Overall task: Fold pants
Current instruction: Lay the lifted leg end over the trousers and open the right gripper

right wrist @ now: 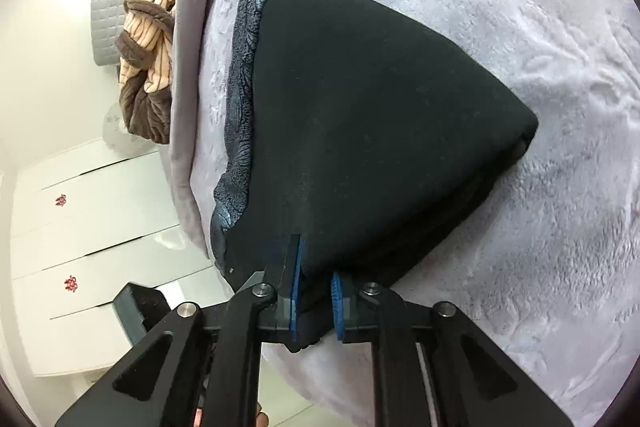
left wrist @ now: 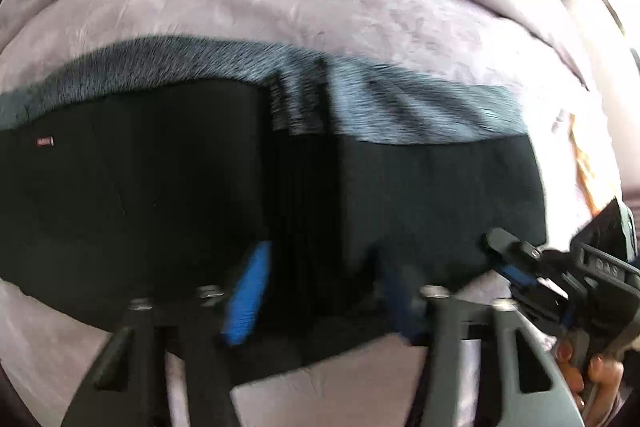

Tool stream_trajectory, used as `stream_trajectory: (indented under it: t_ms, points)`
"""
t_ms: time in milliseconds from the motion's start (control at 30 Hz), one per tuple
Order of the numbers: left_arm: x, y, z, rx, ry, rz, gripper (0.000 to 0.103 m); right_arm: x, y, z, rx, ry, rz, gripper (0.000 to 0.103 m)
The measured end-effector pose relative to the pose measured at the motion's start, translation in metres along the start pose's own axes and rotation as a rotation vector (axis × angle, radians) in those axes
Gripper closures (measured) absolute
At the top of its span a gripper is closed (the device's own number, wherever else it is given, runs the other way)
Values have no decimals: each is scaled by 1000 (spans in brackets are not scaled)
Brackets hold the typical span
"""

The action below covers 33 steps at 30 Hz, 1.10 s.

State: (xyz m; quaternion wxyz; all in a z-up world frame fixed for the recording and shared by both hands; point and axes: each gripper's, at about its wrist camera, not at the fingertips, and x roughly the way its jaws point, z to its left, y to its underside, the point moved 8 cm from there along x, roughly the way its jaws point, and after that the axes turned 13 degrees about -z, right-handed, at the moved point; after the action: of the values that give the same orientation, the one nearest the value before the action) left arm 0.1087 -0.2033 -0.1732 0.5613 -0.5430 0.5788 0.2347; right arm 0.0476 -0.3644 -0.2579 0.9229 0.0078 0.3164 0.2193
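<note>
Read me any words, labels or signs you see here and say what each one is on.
Embossed letters on the right claw's grey body: blurred, unreadable.
Small red tag on the black pants: too small to read.
Two red marks on the white cupboard doors: emblems, no readable text.

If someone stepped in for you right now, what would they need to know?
Right gripper: jaws shut on the near edge of the pants.
Left gripper: jaws on the same edge, further along; the blurred view does not show a grip, but they read as shut.
Pants: dark, lying folded on the bed cover, grey lining showing along the far edge.
Left: the next fold, then smoothing.
</note>
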Motion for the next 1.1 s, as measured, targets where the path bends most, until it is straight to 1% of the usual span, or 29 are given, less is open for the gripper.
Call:
stream_trajectory:
  t_ms: [33,100,167,200,233,300,333,367,433,467,500,533,567,600,633,700,733,800,833,933,967,1000,1033,1100]
  points:
    - [-5,2,-3,7,1,-10,61,-10,-2,3,-19,-12,5,90]
    - [-17,5,1,35,-34,-45,61,-17,3,19,-83,-37,20,90]
    - [-20,11,9,49,-73,-78,61,-18,7,28,-115,-36,37,90]
    - [-15,14,14,46,-84,-71,58,-16,9,30,-121,-34,42,90]
    - [-11,18,18,43,-99,-60,46,-12,13,28,-125,-26,50,90]
    - [-1,23,28,30,-129,-64,28,-4,13,16,-138,20,49,90]
    - [1,24,29,23,-134,-68,28,4,10,7,-142,57,49,90]
    - [2,24,30,21,-136,-67,28,10,7,-1,-127,67,52,90]
    - [0,22,29,21,-142,-70,27,11,5,0,-119,58,67,89]
    - [-3,20,25,23,-146,-74,27,7,6,2,-134,58,75,87]
    - [-9,18,25,28,-155,-83,27,5,8,7,-162,64,98,81]
    - [-16,15,26,33,-162,-94,28,-1,12,8,-185,74,122,72]
    - [-22,12,24,39,-170,-106,28,-6,16,12,-228,96,159,67]
    - [-30,6,22,46,-181,-125,28,-12,20,15,-269,113,179,58]
    - [-39,-1,18,56,-183,-150,27,-23,22,20,-323,114,191,58]
    - [-49,-16,8,76,-180,-191,27,-39,21,39,-412,78,183,58]
    - [-50,-22,3,86,-177,-201,27,-47,13,52,-464,63,155,58]
    - [-45,-36,-10,109,-164,-206,27,-57,-5,69,-540,59,93,64]
    - [-40,-42,-17,120,-163,-208,27,-58,-22,78,-576,77,53,69]
    - [-18,-52,-36,154,-172,-198,27,-48,-66,81,-605,157,-23,72]
    - [-7,-57,-39,162,-180,-197,27,-42,-78,82,-616,178,-38,72]
    - [6,-59,-41,173,-203,-195,27,-34,-87,81,-629,203,-43,72]
    - [20,-59,-37,181,-250,-178,27,-26,-94,78,-643,222,-37,72]
    - [38,-51,-22,167,-283,-126,27,-8,-98,71,-678,267,-7,72]
